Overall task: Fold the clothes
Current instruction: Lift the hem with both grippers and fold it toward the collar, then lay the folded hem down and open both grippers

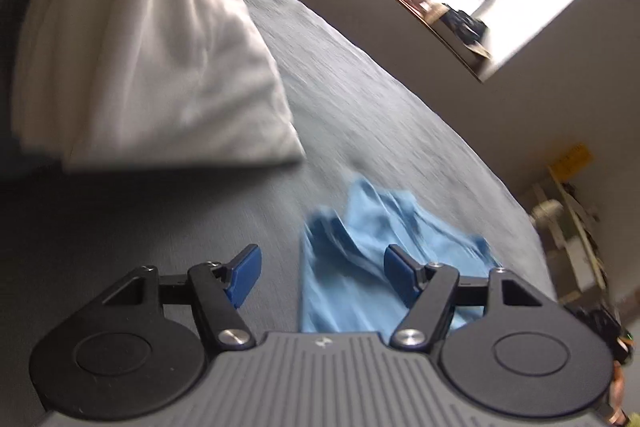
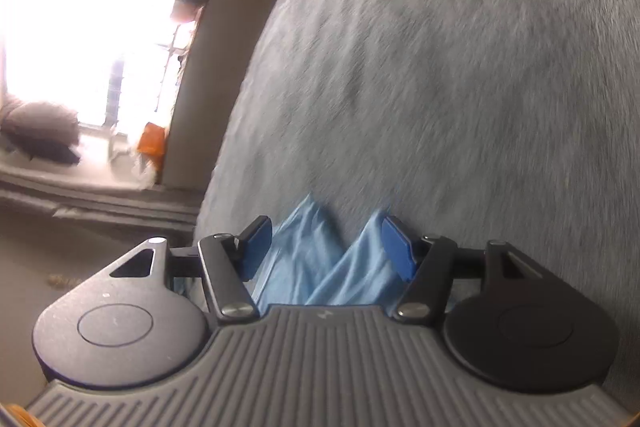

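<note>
Bed (image 1: 380, 99): grey cover, bearing all.
Pillow (image 1: 152, 39): white, well apart.
Blue garment (image 1: 360, 267): rumpled on bed, ahead and right of left tongs (image 1: 320, 275), directly between right tongs (image 2: 326, 247); right nearer.
Both tongs: spread wide, holding nothing; fabric contact unclear.

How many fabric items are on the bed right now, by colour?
Light blue garment: 1
White pillow: 1
Total: 2, both lying on the grey bed cover.
</note>
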Available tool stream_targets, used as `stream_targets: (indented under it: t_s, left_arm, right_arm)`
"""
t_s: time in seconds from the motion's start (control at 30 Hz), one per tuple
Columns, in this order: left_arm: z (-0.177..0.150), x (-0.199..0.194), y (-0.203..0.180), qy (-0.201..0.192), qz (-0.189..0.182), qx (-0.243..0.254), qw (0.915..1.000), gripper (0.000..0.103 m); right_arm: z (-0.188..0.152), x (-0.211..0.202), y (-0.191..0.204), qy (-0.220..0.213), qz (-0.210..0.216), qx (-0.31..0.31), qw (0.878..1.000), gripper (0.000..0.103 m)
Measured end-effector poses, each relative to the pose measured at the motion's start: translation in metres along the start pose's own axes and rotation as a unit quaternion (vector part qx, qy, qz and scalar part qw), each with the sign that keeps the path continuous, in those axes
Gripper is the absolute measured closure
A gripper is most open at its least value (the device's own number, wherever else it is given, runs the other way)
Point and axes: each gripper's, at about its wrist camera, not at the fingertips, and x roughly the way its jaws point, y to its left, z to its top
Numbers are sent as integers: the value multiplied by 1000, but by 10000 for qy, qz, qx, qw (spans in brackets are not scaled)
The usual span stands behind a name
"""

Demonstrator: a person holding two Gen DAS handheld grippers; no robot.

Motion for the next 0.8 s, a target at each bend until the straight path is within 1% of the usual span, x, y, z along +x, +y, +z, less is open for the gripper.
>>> stream_targets:
  t_s: [0.1,0.13,0.17,0.27,0.3,0.33,0.37,0.4,0.47,0.53,0.57,0.6,0.63,0.67,0.7,0.73,0.77,0.8]
  left_arm:
    - [-20,-24,-4,131,-254,-7,9996,34]
    - [-34,-30,-8,233,-399,25,9989,34]
    - [-48,-34,-10,317,-533,16,9981,33]
    - [-86,-27,-11,665,-593,-105,9960,32]
    - [-97,-22,-10,692,-531,-80,9962,32]
    - [-104,-17,-9,675,-394,-79,9969,32]
    - [-108,-13,-6,526,-330,-139,9980,32]
    - [-111,-9,-3,371,-268,-201,9988,32]
    - [-107,-5,5,44,-290,-497,9983,32]
    - [-101,-1,14,-204,-338,-810,9959,33]
    - [-97,1,18,-327,-362,-966,9941,38]
    - [-95,3,21,-356,-346,-1019,9936,45]
    - [-93,5,25,-381,-329,-1068,9930,49]
    - [-90,8,28,-406,-312,-1117,9924,59]
    - [-88,10,31,-431,-296,-1167,9918,72]
    - [-86,13,34,-456,-279,-1216,9911,80]
    - [-85,14,37,-440,-262,-1246,9909,90]
    - [-84,15,40,-428,-280,-1358,9894,94]
  right_arm:
    - [-47,-23,7,547,61,-222,9982,41]
    - [-64,-30,5,720,27,-223,9972,41]
    - [-82,-38,1,866,-18,-181,9961,41]
    - [-130,-54,-18,1127,-257,109,9932,41]
    - [-140,-58,-26,1100,-369,220,9930,41]
    - [-149,-61,-33,1073,-482,330,9925,41]
    - [-154,-63,-40,1003,-528,447,9925,43]
    - [-154,-63,-46,866,-473,574,9935,45]
    - [-151,-62,-56,592,-376,784,9945,46]
    - [-140,-60,-55,252,-413,719,9962,46]
    - [-133,-59,-55,65,-439,679,9967,47]
    - [-128,-59,-56,-96,-435,688,9966,49]
    - [-123,-57,-60,-216,-408,739,9962,51]
    - [-117,-56,-65,-335,-382,791,9956,53]
    - [-113,-54,-68,-420,-366,817,9951,58]
    - [-111,-52,-70,-452,-367,804,9951,62]
    - [-109,-49,-72,-483,-368,790,9950,68]
    - [-107,-47,-73,-520,-371,781,9949,77]
